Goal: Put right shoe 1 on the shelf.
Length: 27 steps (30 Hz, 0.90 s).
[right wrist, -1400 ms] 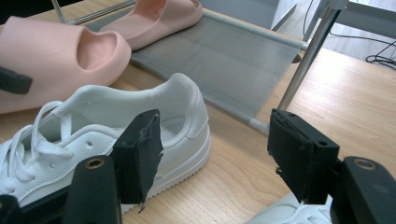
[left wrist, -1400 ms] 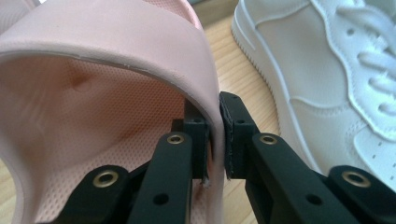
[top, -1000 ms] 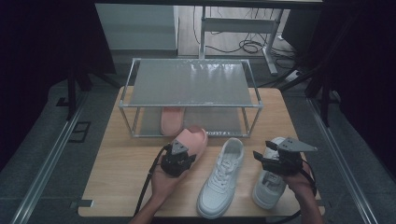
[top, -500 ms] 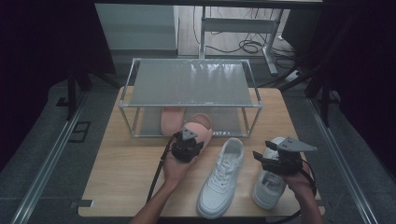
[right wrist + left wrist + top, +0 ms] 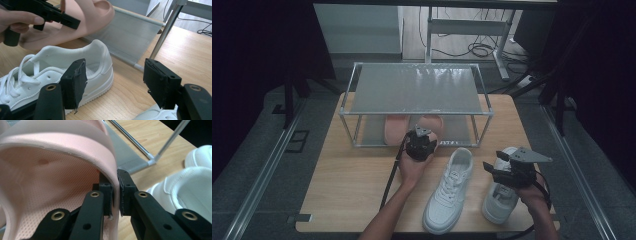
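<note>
- Left gripper view showed the left gripper with its fingers clamped on the side wall of a pink slipper, one pad inside and one outside.
- From above, that slipper hung at the front edge of the rack's lower shelf, beside a second pink slipper already lying there.
- I'd have kept the grip firm, slid the slipper in level under the top shelf, and let go only once the sole rested flat.
- The right gripper waited with fingers apart over the tabletop, near two white sneakers.
</note>
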Each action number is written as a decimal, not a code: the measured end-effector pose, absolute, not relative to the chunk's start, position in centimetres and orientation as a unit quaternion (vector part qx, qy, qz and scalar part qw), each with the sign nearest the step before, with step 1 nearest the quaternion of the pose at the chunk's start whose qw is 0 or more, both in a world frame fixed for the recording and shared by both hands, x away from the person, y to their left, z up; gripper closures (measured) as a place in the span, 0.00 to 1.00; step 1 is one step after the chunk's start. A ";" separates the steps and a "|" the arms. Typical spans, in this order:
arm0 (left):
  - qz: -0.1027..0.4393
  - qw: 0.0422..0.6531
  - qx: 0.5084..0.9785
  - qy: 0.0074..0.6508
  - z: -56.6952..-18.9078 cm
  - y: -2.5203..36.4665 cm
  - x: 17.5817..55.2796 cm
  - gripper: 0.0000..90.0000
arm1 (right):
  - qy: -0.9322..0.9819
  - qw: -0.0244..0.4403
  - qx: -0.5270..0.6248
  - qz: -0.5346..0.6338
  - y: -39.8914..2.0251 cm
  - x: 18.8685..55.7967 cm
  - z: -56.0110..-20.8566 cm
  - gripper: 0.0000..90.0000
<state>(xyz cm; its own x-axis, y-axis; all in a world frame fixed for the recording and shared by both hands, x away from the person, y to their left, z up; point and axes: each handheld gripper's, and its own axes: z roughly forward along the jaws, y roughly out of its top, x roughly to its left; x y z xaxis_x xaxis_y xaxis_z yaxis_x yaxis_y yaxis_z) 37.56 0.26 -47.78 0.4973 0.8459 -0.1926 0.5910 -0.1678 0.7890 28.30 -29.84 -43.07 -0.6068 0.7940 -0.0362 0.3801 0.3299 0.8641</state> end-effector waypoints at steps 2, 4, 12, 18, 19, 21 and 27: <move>0.152 0.433 0.746 0.483 -47.9 0.2 37.9 0.93 | 0.780 0.236 0.375 0.442 -29.9 28.3 -43.0 0.39; 0.155 0.431 0.743 0.488 -48.1 0.1 38.2 0.93 | 0.779 0.236 0.377 0.442 -30.0 28.3 -43.0 0.39; 0.169 0.429 0.730 0.504 -48.8 0.0 39.4 0.93 | 0.780 0.235 0.376 0.442 -30.0 28.3 -43.0 0.39; 0.173 0.430 0.720 0.516 -49.1 0.0 40.2 0.93 | 0.780 0.234 0.377 0.442 -30.0 28.4 -43.1 0.39; 0.174 0.429 0.717 0.520 -49.2 0.0 40.3 0.93 | 0.780 0.234 0.377 0.442 -30.0 28.4 -43.1 0.39; 0.173 0.430 0.713 0.526 -49.5 -0.1 40.6 0.93 | 0.780 0.234 0.377 0.442 -30.0 28.4 -43.1 0.39; 0.165 0.420 0.709 0.541 -50.7 -0.2 41.5 0.92 | 0.781 0.234 0.374 0.442 -30.0 28.3 -43.1 0.39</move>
<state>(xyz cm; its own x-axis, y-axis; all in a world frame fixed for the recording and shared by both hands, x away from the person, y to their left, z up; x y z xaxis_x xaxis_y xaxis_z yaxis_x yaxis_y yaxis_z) 41.46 -0.24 -50.72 0.3597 0.9065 -0.2210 0.6290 -0.0606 0.7751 28.30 -29.95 -43.05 -0.6106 0.7912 -0.0349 0.3779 0.3298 0.8652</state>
